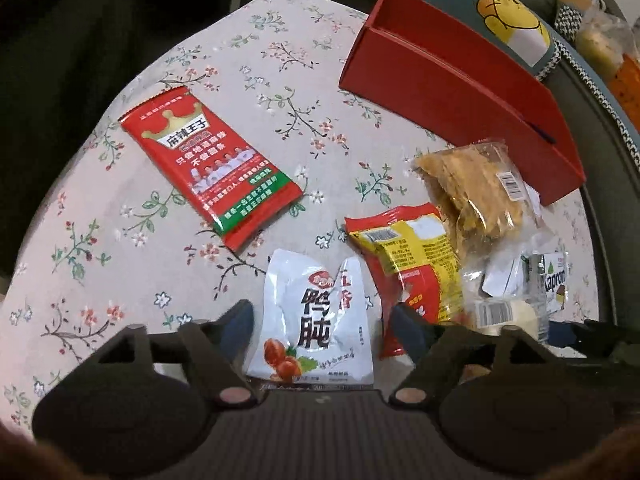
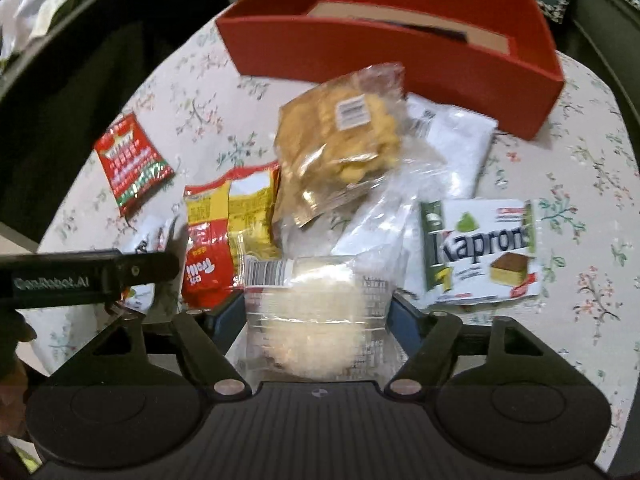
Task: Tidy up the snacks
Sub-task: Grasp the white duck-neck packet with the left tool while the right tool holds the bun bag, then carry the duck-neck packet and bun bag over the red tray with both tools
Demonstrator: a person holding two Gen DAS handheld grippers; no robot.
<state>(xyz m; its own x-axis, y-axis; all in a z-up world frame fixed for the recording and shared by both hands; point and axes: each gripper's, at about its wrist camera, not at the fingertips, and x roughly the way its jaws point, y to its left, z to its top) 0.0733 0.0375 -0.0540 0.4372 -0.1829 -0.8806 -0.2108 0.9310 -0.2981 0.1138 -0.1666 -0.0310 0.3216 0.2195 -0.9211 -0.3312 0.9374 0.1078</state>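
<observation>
Red cardboard box (image 2: 400, 56) at the table's far edge, open-topped. Nearer than the box: "Kapron" wafer pack (image 2: 480, 252); red-yellow "Trolli" bag (image 2: 224, 240); clear bag of golden snacks (image 2: 340, 148); red crown-logo packet (image 1: 208, 168), well apart. Left gripper (image 1: 324, 324) spread wide around white pouch (image 1: 316, 320), pads clear. Right gripper (image 2: 316, 312) open astride pale clear-wrapped cake (image 2: 316, 320), barcode showing; contact unclear.

A flowered cloth (image 1: 248, 80) covers the desk. Behind it lies a teal cushion (image 1: 516, 20) with a yellow cartoon animal and a houndstooth edge. At the right wrist view's top left corner sits a crumpled pale bundle (image 2: 36, 4), blurred.
</observation>
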